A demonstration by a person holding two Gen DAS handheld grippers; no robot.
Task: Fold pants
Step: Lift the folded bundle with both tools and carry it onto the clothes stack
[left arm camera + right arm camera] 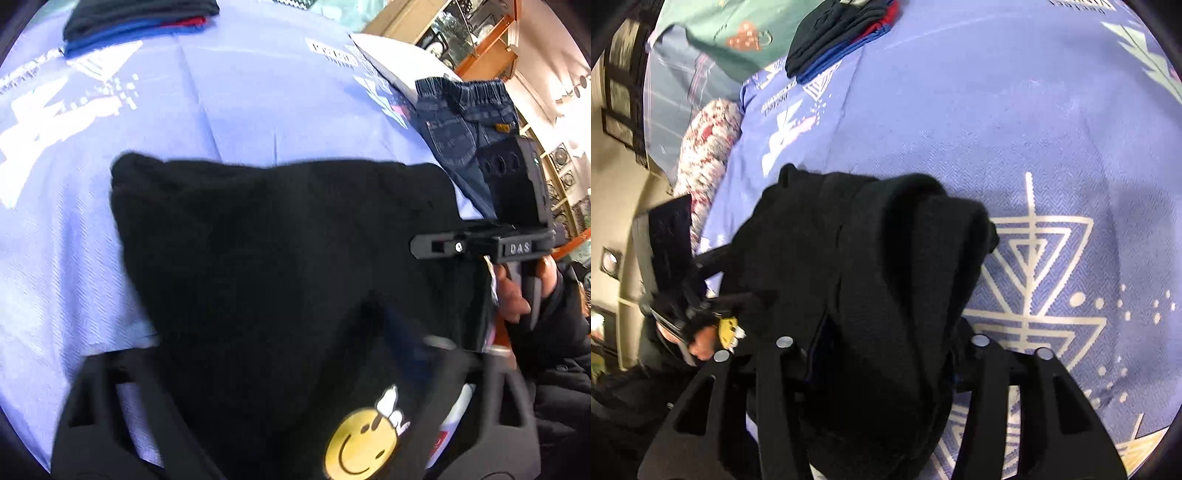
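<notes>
surface: bed or table under a lilac cloth (258,92) with white geometric print; shelves with framed plates in the room to the right, wood trim.
far side: stack of folded clothes (136,22), dark with blue and red edges, at the far left of the cloth; also seen at the top of the right wrist view.
right edge: small jeans (465,122) lie just beside the black pants, waistband to the far side.
task item: black pants (280,258) in the middle of the cloth, bunched and lifted near, far end draped on the cloth; yellow smiley patch (360,443) close to the left camera.
left gripper (295,424): fabric runs between the two fingers, which stand partly apart; looks like a hold on the pants, but blur hides the pads.
right gripper (879,398): narrow gap, a thick roll of black cloth passes between the fingers; seems clamped on the pants.
right hand (517,295): seen from the left view on the grey trigger handle.
risk 1: thick bunch in the right fingers may slip, fold goes uneven.
risk 2: left hold unclear, one layer could drop out while moving.
risk 3: dragged far end may snag the jeans or wrinkle the cloth.
risk 4: legs not lined up, crooked fold.
</notes>
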